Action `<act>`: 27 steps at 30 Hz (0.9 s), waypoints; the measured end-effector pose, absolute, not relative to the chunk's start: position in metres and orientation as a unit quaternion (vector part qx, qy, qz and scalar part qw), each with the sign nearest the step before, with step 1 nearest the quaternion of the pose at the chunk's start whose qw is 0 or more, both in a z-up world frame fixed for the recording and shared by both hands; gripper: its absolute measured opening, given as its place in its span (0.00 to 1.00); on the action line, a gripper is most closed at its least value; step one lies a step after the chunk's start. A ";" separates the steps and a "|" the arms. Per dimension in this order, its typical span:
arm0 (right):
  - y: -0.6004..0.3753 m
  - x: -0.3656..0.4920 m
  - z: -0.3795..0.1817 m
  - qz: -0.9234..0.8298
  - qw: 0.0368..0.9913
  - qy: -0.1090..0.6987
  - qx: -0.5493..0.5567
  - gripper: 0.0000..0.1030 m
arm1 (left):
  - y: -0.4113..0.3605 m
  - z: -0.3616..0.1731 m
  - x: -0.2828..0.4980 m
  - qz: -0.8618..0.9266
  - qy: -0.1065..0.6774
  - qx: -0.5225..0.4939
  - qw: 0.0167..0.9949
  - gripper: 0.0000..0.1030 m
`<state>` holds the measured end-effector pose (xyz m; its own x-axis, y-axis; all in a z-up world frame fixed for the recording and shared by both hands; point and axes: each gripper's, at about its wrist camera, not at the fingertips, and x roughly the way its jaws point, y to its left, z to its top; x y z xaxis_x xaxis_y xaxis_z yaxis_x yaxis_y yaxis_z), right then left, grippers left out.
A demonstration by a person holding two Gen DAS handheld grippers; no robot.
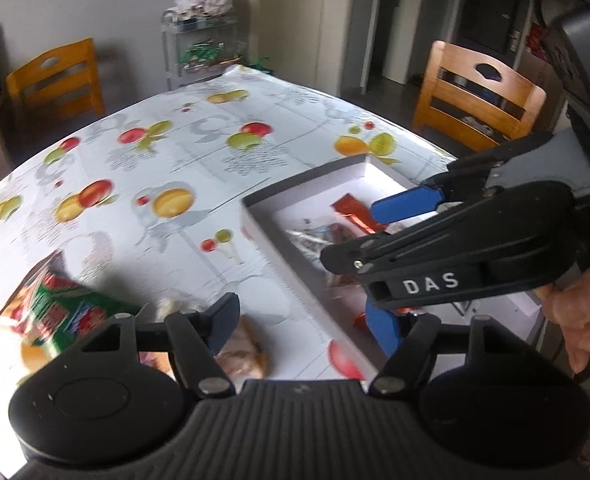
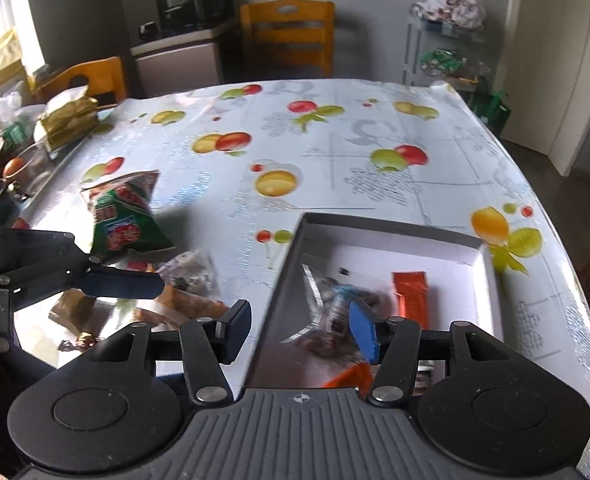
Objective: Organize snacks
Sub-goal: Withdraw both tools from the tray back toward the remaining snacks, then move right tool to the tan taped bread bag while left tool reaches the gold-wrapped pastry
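I see the tabletop (image 2: 335, 148) under a fruit-print cloth, mostly bare across its far half, with its right edge and far corner falling off to dark floor. Yellow wooden chairs (image 2: 291, 36) stand beyond the far edge. On the near right the shallow white box (image 2: 491, 280) sits close to the right edge, its long wall running toward me.

My right tool (image 2: 301, 330) hangs tilted down over the box's left wall, jaws apart with nothing between them; one blue pad is over the box, the other over the cloth. My left tool (image 1: 307, 322) is likewise tilted down over the box's left wall, jaws apart and empty. A hand (image 1: 583, 312) grips the right tool's handle.

Inside the box lie an orange wrapper (image 2: 409, 292) and a blurred clear packet (image 2: 327, 300). Left of the box, on the cloth, the green snack bag (image 2: 125, 216) lies flat, with small wrapped snacks (image 2: 191, 292) loose beside it.
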<state>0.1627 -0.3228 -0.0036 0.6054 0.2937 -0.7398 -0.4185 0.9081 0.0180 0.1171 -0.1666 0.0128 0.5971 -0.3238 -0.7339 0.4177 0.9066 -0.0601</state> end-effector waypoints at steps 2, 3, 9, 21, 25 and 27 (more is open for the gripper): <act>-0.316 0.162 -0.003 0.208 0.891 0.395 -0.084 0.54 | -0.156 0.013 0.116 -0.195 0.400 0.053 0.894 0.68; -0.312 0.162 -0.003 0.212 0.889 0.395 -0.087 0.55 | -0.150 0.013 0.114 -0.187 0.402 0.050 0.895 0.68; -0.291 0.160 -0.004 0.236 0.883 0.394 -0.097 0.57 | -0.121 0.013 0.108 -0.150 0.409 0.038 0.900 0.68; -0.259 0.161 -0.006 0.270 0.872 0.390 -0.124 0.59 | -0.078 0.010 0.093 -0.093 0.417 0.017 0.904 0.68; -0.250 0.159 -0.009 0.282 0.866 0.388 -0.139 0.59 | -0.059 0.002 0.085 -0.067 0.428 0.004 0.901 0.68; -0.246 0.159 -0.012 0.288 0.863 0.390 -0.145 0.59 | -0.051 -0.001 0.083 -0.055 0.433 -0.005 0.900 0.68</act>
